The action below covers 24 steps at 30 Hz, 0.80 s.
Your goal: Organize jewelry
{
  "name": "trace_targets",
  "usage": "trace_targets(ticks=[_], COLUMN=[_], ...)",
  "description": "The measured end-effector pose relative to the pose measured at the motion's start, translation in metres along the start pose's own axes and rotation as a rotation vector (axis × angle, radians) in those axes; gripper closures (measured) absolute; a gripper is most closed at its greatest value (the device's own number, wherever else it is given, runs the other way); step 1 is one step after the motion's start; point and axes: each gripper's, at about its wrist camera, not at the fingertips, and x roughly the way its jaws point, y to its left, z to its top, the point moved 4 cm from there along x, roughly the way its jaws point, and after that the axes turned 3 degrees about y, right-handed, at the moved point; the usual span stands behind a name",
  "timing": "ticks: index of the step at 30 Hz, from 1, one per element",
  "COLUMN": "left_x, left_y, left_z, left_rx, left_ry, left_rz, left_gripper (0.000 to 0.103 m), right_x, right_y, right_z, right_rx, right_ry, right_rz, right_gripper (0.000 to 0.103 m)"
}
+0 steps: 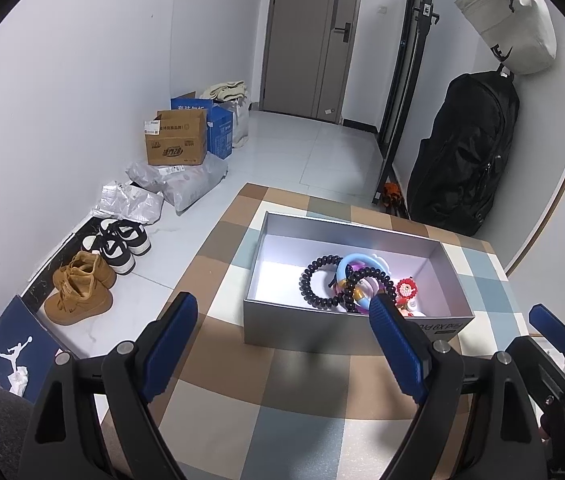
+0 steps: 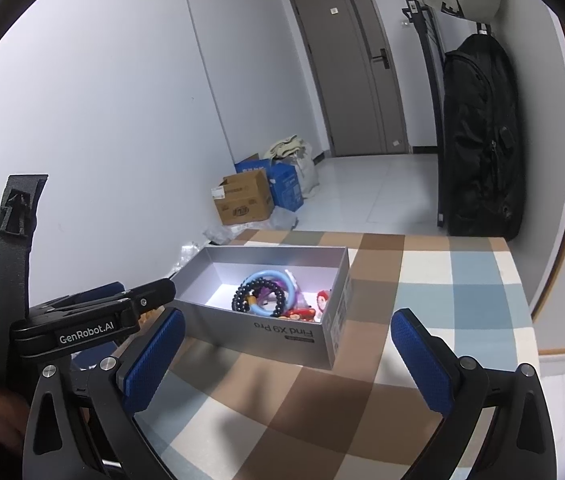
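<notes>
Box (image 1: 314, 330) on table (image 1: 282, 420) before me; bracelets (image 1: 324, 282) in box; shoes (image 1: 98, 276) on floor left; backpack (image 1: 466, 152) behind right.

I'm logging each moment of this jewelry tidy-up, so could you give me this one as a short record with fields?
surface: checkered tablecloth
container: open silver box, lid off
contents: black bead bracelet, light blue ring, red ornament, piled toward the box's right end
left tongs: open, empty, short of the box
right tongs: open, empty, short of the box
loose jewelry on the cloth: none in view
</notes>
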Motion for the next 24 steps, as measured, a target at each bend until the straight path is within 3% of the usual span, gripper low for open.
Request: trace_targets(ticks=[24], left_x=[0.0010], left_y=[0.0010], left_z=[-0.0015], left_rx=[-0.018], left_ry=[0.011], left_rz=[-0.018], left_gripper=[0.018], right_x=[0.0030], right_y=[-0.0008], right_z=[-0.0030], right_rx=[0.005], right_ry=[0.014], right_rz=[-0.002], right_gripper=[0.000])
